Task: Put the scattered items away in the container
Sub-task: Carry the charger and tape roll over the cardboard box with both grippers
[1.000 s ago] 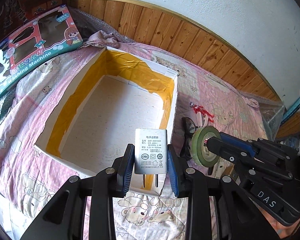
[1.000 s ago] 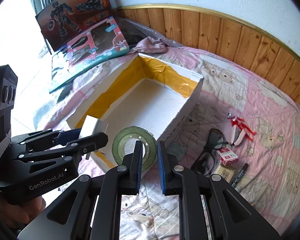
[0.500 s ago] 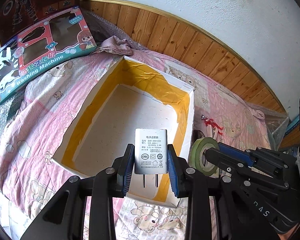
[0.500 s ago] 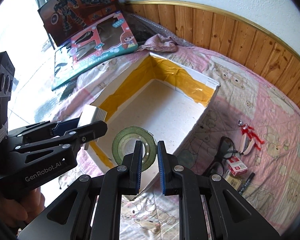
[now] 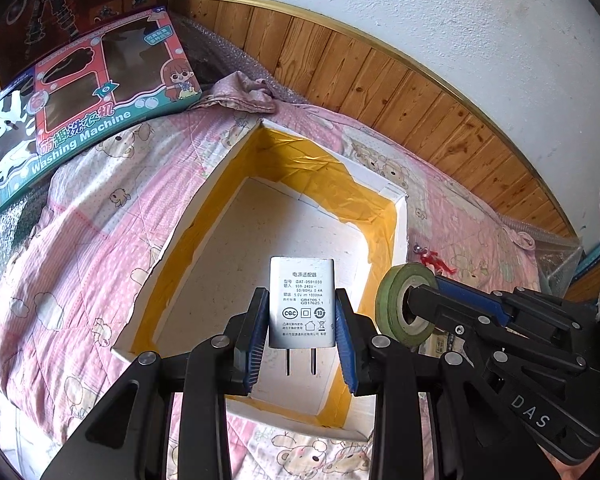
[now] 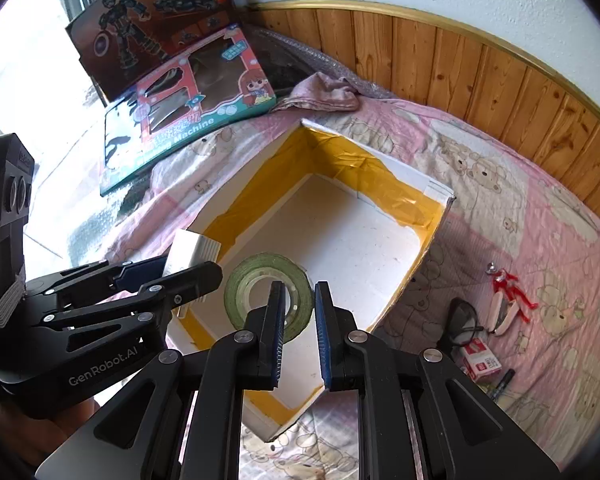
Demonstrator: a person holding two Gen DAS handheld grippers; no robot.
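Since a second ago both grippers have travelled forward over the white box [image 5: 400,216], so the charger and tape roll that hung before its near wall now hang above its floor. The left gripper [image 5: 302,334] is clamped on a white power adapter [image 5: 302,304], prongs pointing down; its label reads "GAT-0501000", "100-240V" and "CCC". The right gripper [image 6: 298,332] pinches a green tape roll [image 6: 260,280] by its rim.

The left wrist view shows the adapter's printed face and the letters "DAS" on the right gripper's body [image 5: 528,416]; the right wrist view shows only the adapter's plain side [image 6: 192,250] and "GenRobot.AI" on the left gripper's body [image 6: 100,368]. Only the right wrist view shows the loose items on the bed [image 6: 520,208] right of the box: black glasses [image 6: 462,320], a small red-and-white pack [image 6: 480,358], a black marker [image 6: 504,380] and a red figure [image 6: 512,286].

The box, lined with yellow tape [image 5: 328,176] around its inner walls, holds nothing on its floor. Beyond it lie a crumpled cloth [image 5: 244,94], a toy carton marked "Washing Machine" [image 5: 80,128] and a dark robot-picture carton [image 6: 148,28].
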